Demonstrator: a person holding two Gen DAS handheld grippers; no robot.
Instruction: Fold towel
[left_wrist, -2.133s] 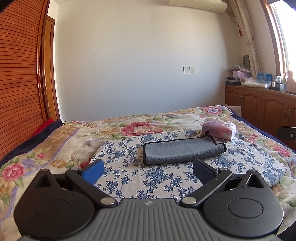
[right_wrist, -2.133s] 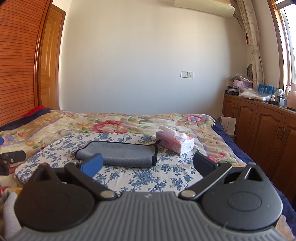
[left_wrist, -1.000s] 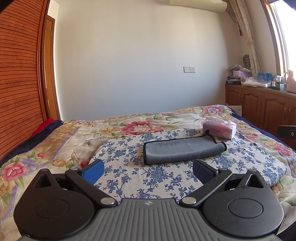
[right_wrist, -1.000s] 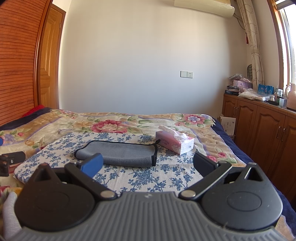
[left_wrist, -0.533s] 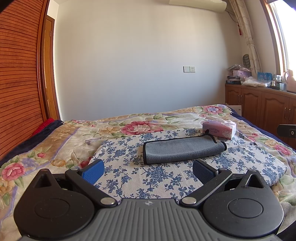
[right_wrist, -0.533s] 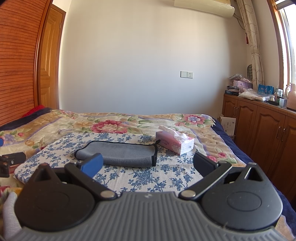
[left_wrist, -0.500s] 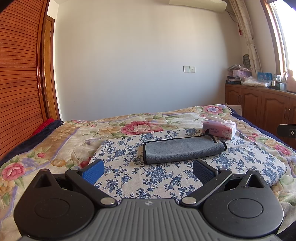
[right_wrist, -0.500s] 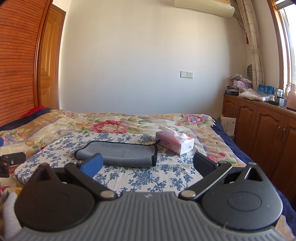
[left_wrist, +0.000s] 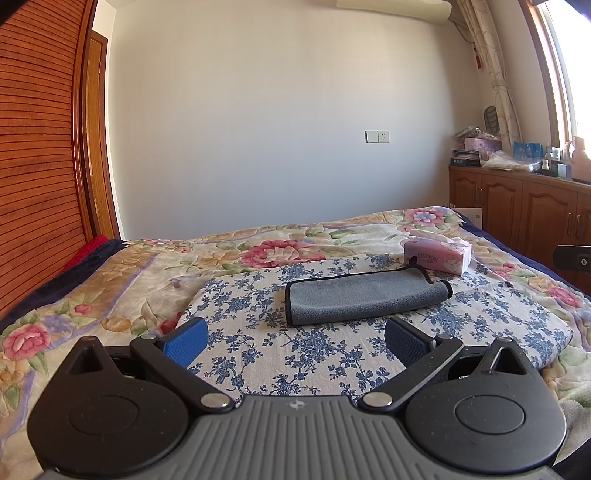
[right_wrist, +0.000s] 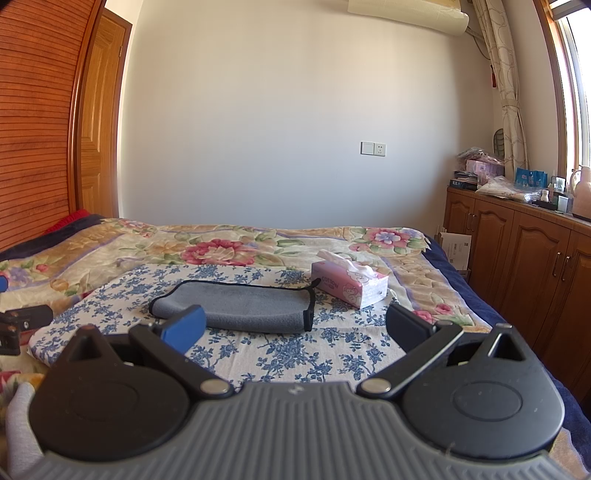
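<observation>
Both claws spread, empty: left gripper (left_wrist: 295, 341), right gripper (right_wrist: 295, 328). Grey towel (left_wrist: 364, 297) lies ahead of both, clear of the fingertips, already doubled (apparently). Risk: pinching one layer only undoes it; tissue box (right_wrist: 349, 284) beyond could get knocked.

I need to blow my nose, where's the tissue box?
The pink tissue box sits on the bed, just past the right end of the grey towel, toward the wooden cabinets.

No visible change: the folded grey towel (left_wrist: 364, 300), left hand-held gripper (left_wrist: 295, 341) and right hand-held gripper (right_wrist: 295, 326) lie exactly as before.
</observation>
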